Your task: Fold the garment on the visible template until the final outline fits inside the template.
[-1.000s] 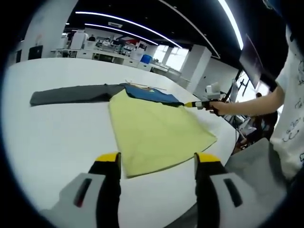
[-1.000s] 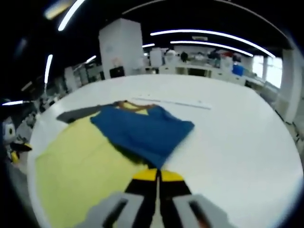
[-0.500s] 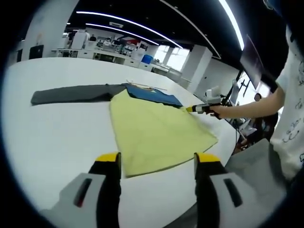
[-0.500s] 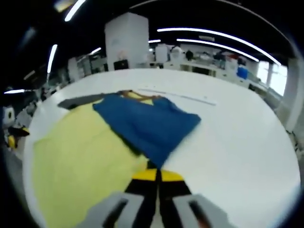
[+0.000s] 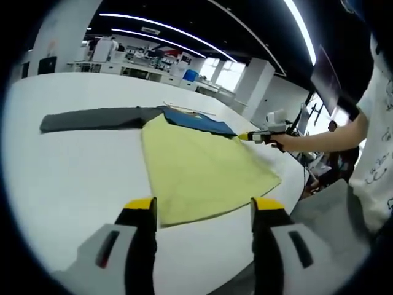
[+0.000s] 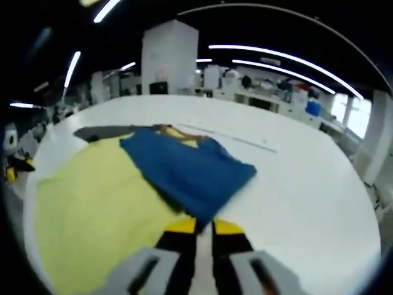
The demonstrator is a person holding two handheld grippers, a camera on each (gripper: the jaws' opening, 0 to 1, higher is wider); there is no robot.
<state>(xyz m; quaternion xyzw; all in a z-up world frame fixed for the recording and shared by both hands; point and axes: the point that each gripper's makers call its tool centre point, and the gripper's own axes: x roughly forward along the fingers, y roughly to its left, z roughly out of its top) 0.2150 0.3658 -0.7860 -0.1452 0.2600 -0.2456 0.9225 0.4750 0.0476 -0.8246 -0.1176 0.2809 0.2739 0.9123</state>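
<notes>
A yellow rectangular template sheet (image 5: 202,172) (image 6: 92,209) lies flat on the white table (image 5: 61,178). At its far end lies the garment, whose folded blue body (image 5: 199,121) (image 6: 184,172) partly overlaps the yellow. A grey sleeve (image 5: 92,120) (image 6: 101,132) stretches out past the sheet. My left gripper (image 5: 202,206) hovers open over the sheet's near edge, holding nothing. My right gripper (image 6: 204,226) (image 5: 245,136) has its jaws nearly together on the near corner of the blue fabric, at the sheet's side edge.
A thin pale strip (image 6: 239,138) lies on the table beyond the garment. A person's hand (image 5: 288,141) holds the right gripper at the table's edge, body close behind. Bare white tabletop (image 6: 307,184) spreads around the sheet. Benches and windows stand far back.
The right gripper drew back towards the sheet's edge, then eased in again, the blue corner staying at its tips. Its jaws now show a slightly wider slit. The left gripper held still.
</notes>
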